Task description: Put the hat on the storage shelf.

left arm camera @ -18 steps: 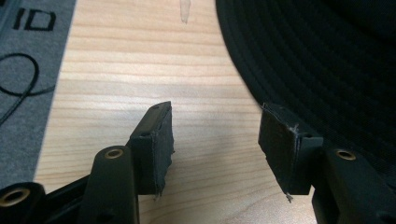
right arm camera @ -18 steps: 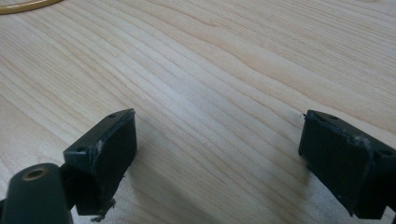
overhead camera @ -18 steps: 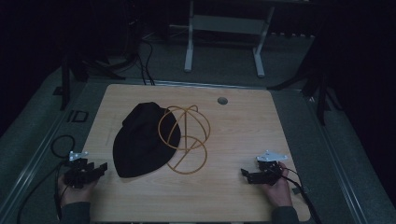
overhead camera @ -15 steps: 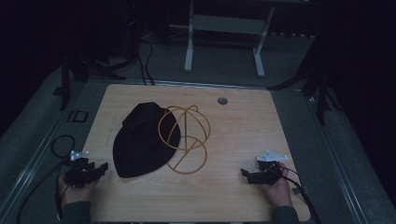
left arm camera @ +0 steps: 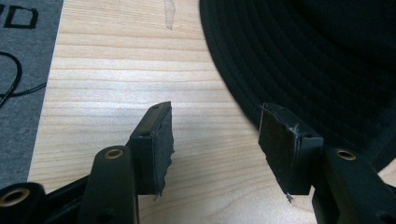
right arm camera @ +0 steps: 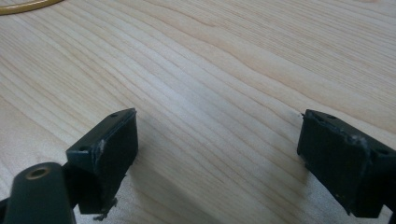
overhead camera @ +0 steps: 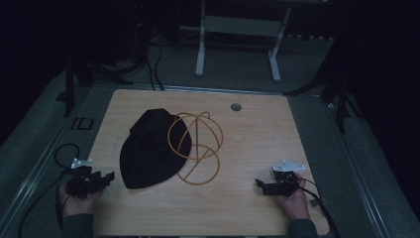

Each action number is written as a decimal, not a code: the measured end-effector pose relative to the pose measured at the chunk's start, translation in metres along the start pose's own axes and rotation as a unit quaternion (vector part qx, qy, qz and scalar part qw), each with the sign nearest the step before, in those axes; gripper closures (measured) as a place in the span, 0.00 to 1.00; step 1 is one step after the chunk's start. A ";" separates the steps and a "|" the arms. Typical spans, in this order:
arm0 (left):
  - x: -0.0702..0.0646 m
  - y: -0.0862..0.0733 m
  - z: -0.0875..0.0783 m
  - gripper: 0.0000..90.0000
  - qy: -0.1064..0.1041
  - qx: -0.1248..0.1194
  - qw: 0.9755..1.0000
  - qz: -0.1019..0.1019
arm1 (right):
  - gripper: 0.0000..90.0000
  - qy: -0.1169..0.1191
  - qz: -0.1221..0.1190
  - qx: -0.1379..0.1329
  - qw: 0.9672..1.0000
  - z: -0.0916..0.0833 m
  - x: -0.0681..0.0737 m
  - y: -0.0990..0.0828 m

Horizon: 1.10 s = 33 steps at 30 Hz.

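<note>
From the high view, a black fabric brimmed hat point(overhead camera: 151, 148) is lying on the pale wooden worktop point(overhead camera: 257, 144), touching a thin golden wire stand of looped rings point(overhead camera: 196, 147). The left tool point(overhead camera: 105, 177) and right tool point(overhead camera: 261, 185) are resting near the front corners.

In the left gripper view, the left tool point(left arm camera: 215, 140) is standing released beside the hat's brim point(left arm camera: 303, 60).

In the right gripper view, the right tool point(right arm camera: 219, 158) is gaping wide over bare wood.

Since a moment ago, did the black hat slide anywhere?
No. The black hat lies just as before, overlapping the gold wire stand, same spot below the table's hole.
</note>
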<state>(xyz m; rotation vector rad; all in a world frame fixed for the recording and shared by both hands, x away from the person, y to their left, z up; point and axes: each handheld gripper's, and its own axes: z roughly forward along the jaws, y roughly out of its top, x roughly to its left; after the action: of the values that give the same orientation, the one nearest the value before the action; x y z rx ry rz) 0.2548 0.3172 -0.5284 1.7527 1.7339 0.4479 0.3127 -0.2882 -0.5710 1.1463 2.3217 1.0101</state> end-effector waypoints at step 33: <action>-0.022 0.045 -0.023 0.49 -0.040 0.052 0.991 0.113 | 0.16 -0.050 0.049 -0.001 0.998 0.000 0.002 0.001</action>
<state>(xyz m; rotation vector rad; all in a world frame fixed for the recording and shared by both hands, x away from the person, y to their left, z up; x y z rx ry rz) 0.2731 0.3031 -0.4785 2.0244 1.5328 0.3832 0.3120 -0.2867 -0.5706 1.2895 2.2051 0.9653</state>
